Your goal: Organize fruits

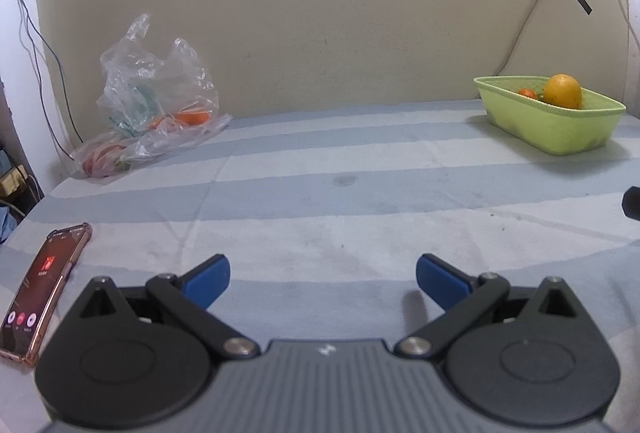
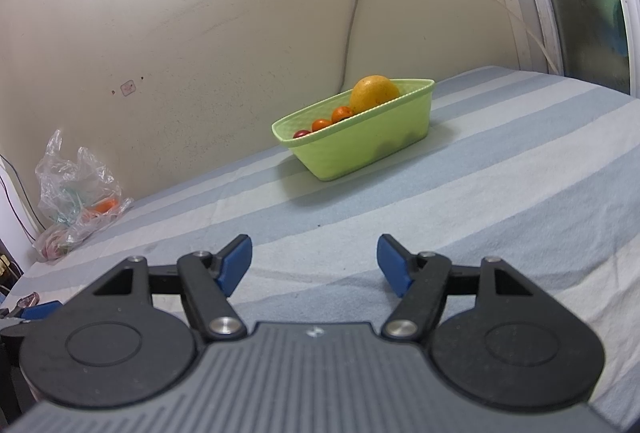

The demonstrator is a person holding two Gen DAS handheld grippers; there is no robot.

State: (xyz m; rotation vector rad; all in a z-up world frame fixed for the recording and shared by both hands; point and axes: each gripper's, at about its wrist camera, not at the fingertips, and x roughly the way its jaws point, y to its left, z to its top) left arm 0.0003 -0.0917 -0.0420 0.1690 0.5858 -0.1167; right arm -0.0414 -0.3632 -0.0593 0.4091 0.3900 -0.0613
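Left gripper: I see my left gripper point(image 1: 323, 283) with its blue pads wide apart and nothing between them, low over the striped cloth point(image 1: 340, 217).
Right gripper: my right gripper point(image 2: 315, 265) also has its pads apart and empty, pointing over the same cloth toward the basket.
Surface: it looks like a bed or a covered worktop; I cannot tell which.
Fruit to move: the plastic bag point(image 1: 160, 105) lies far ahead and to the left of the left gripper, against the wall, with at least one orange fruit point(image 1: 192, 118) inside; a second, reddish bundle lies just beside it.
Destination: the green basket point(image 2: 356, 149) stands ahead of the right gripper, its long axis running diagonally away to the right; it holds a large yellow fruit point(image 2: 374, 93) and some small orange and red ones.
Key relation: bag and basket are well apart; I judge the left hand nearer to the bag, the right nearer to the basket.
Other: a phone point(image 1: 40, 289) lies beside the left gripper.
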